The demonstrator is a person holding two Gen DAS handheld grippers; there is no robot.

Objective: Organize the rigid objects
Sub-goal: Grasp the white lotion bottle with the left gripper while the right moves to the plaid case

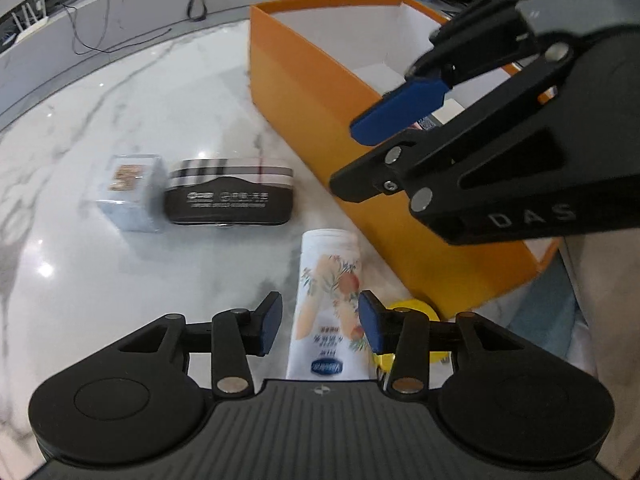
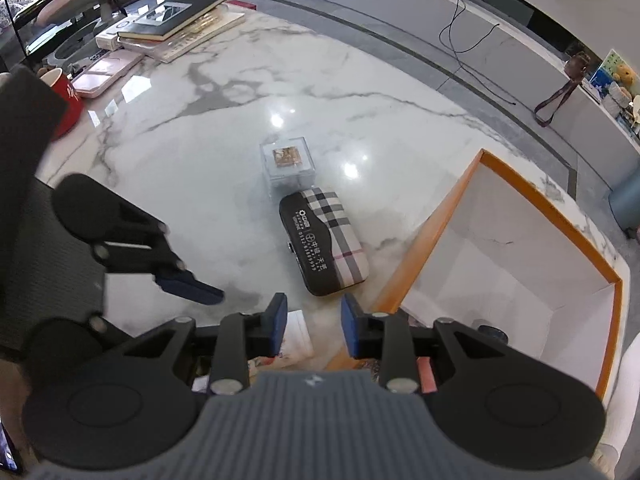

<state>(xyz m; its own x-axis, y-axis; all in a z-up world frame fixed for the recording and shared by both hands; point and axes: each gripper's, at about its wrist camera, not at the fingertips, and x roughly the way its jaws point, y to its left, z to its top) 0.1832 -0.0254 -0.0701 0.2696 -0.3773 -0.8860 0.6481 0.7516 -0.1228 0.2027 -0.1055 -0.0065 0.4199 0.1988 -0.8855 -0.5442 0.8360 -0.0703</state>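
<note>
A white bottle [image 1: 330, 280] with a flower print lies on the marble table [image 1: 140, 100], pointing away from me. My left gripper [image 1: 320, 322] is open and straddles the bottle's lower half; its left pad stands clear of the bottle and its right pad sits at the edge. A black and plaid case [image 1: 230, 192] [image 2: 326, 246] and a clear box [image 1: 128, 192] [image 2: 288, 162] lie side by side further out. My right gripper [image 2: 314, 326] [image 1: 360, 156] hangs over the near wall of the orange box [image 1: 320, 120] [image 2: 520, 260], open a little with nothing between its fingers.
A yellow round object [image 1: 412, 312] lies against the orange box beside the bottle. A few small items lie inside the box's near end. Books [image 2: 172, 20], pink cases [image 2: 104, 72] and a red cup [image 2: 66, 100] stand at the table's far side. A blue cloth [image 1: 552, 300] lies beyond the box.
</note>
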